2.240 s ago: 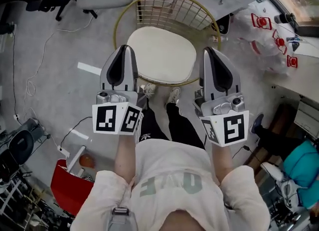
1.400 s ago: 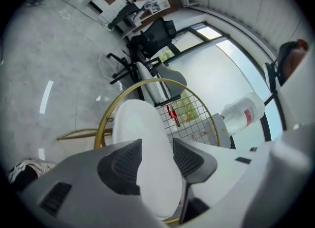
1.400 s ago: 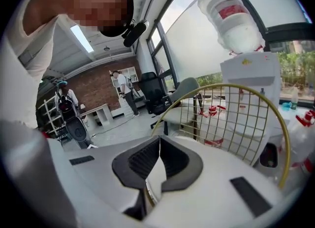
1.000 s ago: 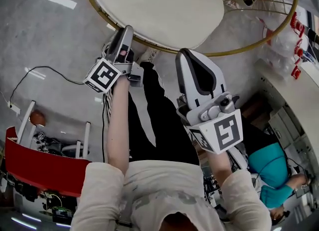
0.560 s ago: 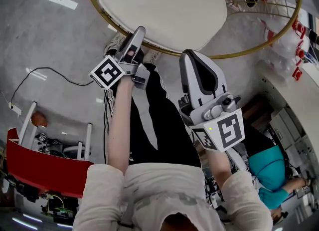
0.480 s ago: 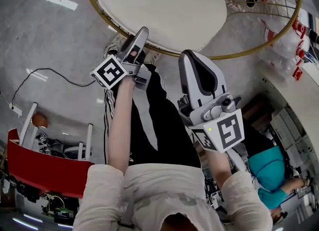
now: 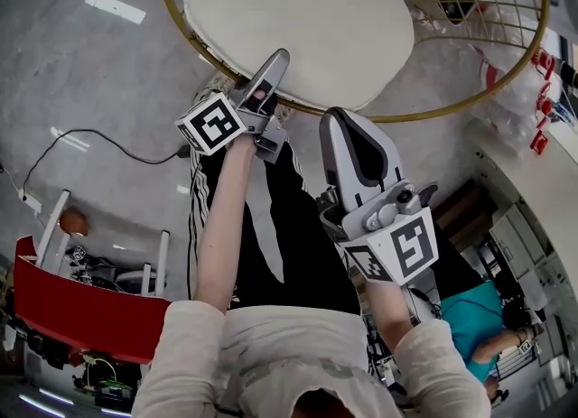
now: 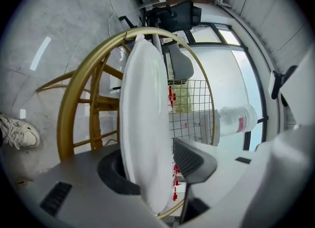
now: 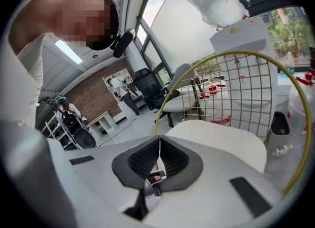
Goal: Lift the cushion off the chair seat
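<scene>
Room: a grey concrete floor (image 7: 99, 73) takes up the left of the head view, with no table or other surface in play. Desks and office chairs show far back in the right gripper view.
Chair: the gold wire frame (image 8: 65, 114) rings the top of the head view, its grid back at the upper right.
Cushion: the white cushion (image 7: 298, 19) lies flat on the seat at the top centre and fills most of the ring. It is not yet raised.
Crate: red (image 7: 81, 312), at the lower left and well apart from the chair.
Right hand-held gripper: (image 7: 346, 127) hangs at centre frame, short of the chair rim. Its jaws are clenched pad to pad with nothing between them.
Left hand-held gripper: (image 7: 275, 64) is at the cushion's lower edge, just left of centre. Its jaws are released and straddle that edge: one pad lies against the cushion, while the other stands off with a gap showing.
Bottle: clear with a red label (image 8: 236, 121), right of centre in the left gripper view, beyond the grid.
Shoe: white (image 8: 17, 131), on the floor at the far left of that view.
Done: the reach looks finished, since the cushion's edge sits between the left jaws.
Left: by my reading, closing on the edge and all of the lift. The right gripper has no hold and could help only if it opens and moves in.
</scene>
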A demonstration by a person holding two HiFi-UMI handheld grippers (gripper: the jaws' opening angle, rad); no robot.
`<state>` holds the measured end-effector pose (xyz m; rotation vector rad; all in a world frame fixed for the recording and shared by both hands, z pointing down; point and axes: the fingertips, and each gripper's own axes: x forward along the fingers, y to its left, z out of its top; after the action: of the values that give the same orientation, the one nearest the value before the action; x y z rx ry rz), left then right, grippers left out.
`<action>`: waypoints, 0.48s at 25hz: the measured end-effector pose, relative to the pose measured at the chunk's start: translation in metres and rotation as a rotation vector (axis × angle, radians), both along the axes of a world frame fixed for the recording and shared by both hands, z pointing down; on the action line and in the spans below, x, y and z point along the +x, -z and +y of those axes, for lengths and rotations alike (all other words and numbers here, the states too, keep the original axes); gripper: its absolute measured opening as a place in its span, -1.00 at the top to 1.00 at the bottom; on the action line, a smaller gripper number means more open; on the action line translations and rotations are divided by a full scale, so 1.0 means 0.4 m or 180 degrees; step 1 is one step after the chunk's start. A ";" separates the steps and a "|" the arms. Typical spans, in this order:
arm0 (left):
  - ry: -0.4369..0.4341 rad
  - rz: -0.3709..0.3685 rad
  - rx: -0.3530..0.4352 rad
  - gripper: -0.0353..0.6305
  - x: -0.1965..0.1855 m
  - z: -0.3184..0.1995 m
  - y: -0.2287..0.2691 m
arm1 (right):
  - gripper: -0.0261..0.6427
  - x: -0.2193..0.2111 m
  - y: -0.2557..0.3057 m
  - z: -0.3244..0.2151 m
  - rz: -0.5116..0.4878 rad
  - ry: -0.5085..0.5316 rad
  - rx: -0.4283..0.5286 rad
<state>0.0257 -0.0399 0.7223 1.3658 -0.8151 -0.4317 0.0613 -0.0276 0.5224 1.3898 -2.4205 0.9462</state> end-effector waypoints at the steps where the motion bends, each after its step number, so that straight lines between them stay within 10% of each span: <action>1: -0.0006 0.0012 0.0015 0.33 0.003 -0.007 0.003 | 0.87 -0.002 0.000 -0.001 -0.0005 0.0006 -0.0004; 12: -0.0056 -0.0179 0.0019 0.70 -0.001 -0.013 0.002 | 0.87 -0.005 -0.009 -0.021 -0.0029 -0.0061 -0.0068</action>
<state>0.0254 -0.0452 0.7217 1.3949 -0.8478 -0.3837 0.0593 -0.0359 0.5259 1.4069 -2.4006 0.9819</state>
